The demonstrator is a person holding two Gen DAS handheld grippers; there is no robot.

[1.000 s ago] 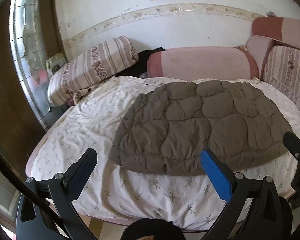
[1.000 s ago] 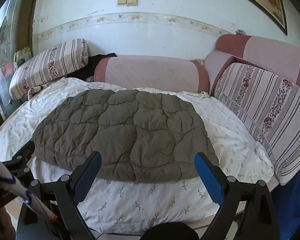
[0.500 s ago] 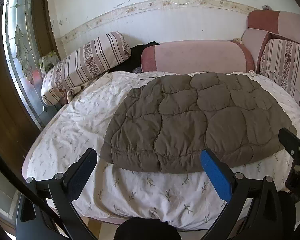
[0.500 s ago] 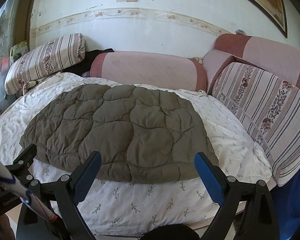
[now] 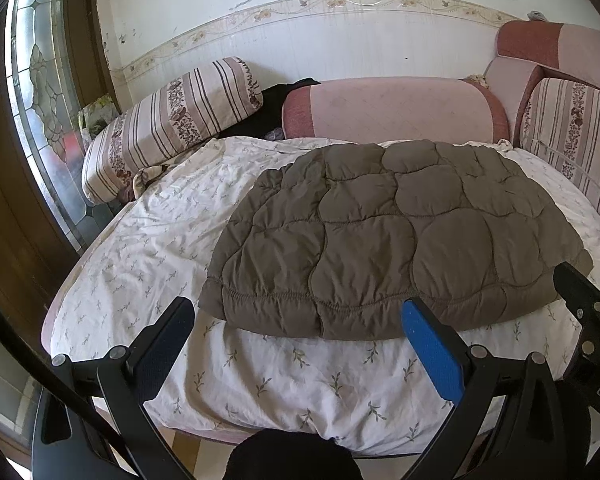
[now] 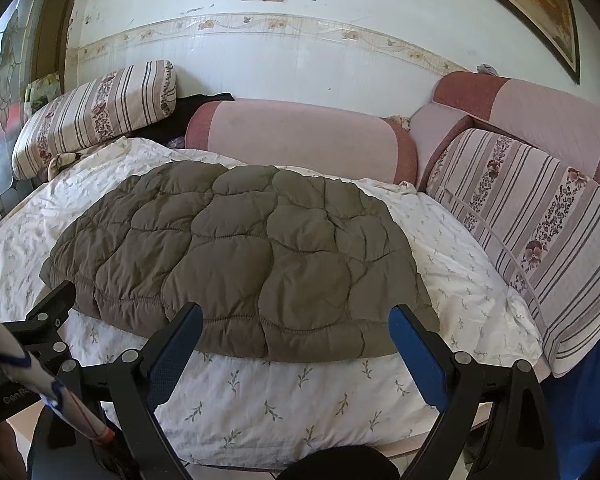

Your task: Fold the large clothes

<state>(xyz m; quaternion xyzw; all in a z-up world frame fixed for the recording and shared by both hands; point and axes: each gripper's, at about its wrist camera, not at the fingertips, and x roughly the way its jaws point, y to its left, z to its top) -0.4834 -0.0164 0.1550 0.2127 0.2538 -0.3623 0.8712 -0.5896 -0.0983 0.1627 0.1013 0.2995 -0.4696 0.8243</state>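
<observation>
A brown quilted jacket (image 5: 396,236) lies spread flat on a bed covered with a white leaf-print sheet (image 5: 284,384). Its gathered hem runs along the near side, close to the front edge of the bed, and its far end reaches toward a pink bolster (image 5: 396,110) against the wall.

The left tongs (image 5: 298,324) are held level in front of the bed, pointing at the left half of the hem. Their jaws are spread wide and grip nothing; the fingertips sit just short of the hem, above the sheet. The right tongs (image 6: 296,322) are held the same way, side by side with the left, aimed at the right half of the hem. They too are released and empty, their tips overlapping the hem's edge in the right wrist view, though I cannot tell if they touch it. Each camera catches part of the other tool at its frame edge.

A striped pillow (image 5: 172,128) leans at the far left of the bed, and a striped cushion (image 6: 540,232) lines the right side.
</observation>
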